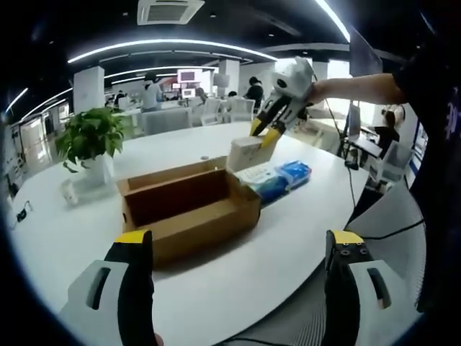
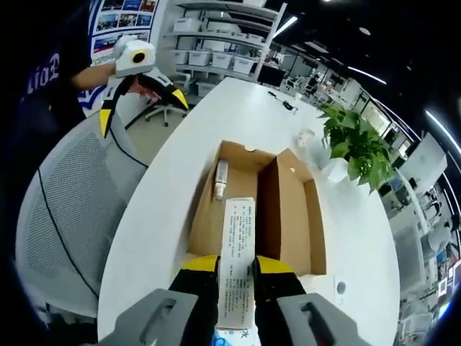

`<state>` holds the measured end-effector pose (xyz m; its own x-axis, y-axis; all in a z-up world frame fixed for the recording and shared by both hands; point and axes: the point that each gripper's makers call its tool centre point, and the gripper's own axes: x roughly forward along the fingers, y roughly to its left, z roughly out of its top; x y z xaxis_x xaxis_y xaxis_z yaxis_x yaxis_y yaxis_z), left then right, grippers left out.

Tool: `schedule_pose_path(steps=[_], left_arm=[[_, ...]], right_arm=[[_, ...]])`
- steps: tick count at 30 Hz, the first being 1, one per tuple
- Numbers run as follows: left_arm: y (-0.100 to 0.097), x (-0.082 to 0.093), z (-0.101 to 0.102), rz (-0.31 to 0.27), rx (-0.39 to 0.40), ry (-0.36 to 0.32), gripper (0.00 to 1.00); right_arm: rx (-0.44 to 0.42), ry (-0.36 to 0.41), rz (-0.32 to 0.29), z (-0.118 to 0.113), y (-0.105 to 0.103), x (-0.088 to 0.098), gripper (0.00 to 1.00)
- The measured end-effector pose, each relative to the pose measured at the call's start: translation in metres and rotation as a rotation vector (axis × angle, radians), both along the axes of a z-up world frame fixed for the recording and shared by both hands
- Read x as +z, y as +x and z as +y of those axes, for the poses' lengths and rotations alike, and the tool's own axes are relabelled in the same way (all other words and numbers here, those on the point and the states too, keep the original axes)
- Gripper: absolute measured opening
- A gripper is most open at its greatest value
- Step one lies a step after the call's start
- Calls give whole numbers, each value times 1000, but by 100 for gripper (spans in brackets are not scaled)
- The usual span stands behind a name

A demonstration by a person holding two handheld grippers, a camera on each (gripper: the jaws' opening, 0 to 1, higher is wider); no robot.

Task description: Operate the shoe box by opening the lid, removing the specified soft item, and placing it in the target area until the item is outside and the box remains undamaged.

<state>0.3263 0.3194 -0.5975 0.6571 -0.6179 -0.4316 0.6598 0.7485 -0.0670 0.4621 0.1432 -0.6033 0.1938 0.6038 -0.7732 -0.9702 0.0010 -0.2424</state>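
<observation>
The left gripper view is taken low from the table (image 1: 216, 303) edge, facing across the open shoe box (image 1: 189, 209). The right gripper view is aimed steeply down, close above that box (image 2: 248, 209); box and table are shared.

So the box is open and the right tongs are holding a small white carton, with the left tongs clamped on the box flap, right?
Not quite. In the left gripper view the left tongs are open and apart from the shoe box. The right tongs do hold the white carton.

Between the right gripper's fingers (image 2: 204, 277), a white pack (image 2: 237, 263) carries lines of small print — too fine to read. Nothing else legible.
</observation>
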Motion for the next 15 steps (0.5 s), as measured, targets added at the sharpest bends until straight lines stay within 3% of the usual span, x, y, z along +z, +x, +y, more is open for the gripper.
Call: schedule_pose_path(steps=[15], left_arm=[[0, 2, 1, 4, 17, 1, 99]], right_arm=[[-23, -54, -29, -44, 11, -8, 13]])
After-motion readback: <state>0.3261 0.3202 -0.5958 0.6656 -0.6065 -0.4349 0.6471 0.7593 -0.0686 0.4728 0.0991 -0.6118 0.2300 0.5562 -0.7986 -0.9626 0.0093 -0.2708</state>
